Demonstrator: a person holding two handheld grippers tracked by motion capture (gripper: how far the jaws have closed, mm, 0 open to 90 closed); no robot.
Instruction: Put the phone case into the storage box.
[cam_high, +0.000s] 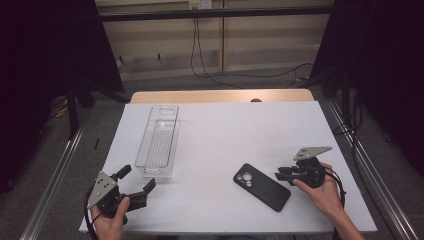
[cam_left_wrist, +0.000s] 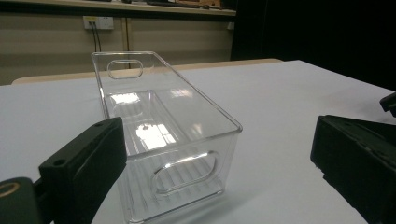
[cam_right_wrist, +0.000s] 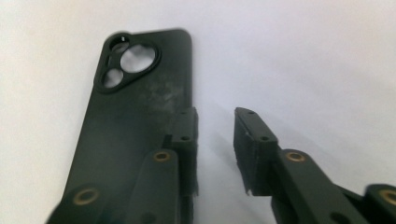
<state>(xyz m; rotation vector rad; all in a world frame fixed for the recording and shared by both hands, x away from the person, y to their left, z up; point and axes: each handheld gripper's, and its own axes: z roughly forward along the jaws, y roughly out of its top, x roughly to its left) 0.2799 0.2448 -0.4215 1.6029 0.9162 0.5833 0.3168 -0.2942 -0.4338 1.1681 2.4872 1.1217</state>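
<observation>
Unbranded black phone case (cam_high: 261, 186) beside right gripper (cam_high: 281, 174)

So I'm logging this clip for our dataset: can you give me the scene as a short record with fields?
surface: white table
container: clear plastic bin, empty, left of centre
item: black phone case, lying flat with its camera cutout toward the bin
left tool: open, aimed at the bin's near end, holding nothing
right tool: open, at the case's right edge, not gripping it
hands: one on each tool
</observation>
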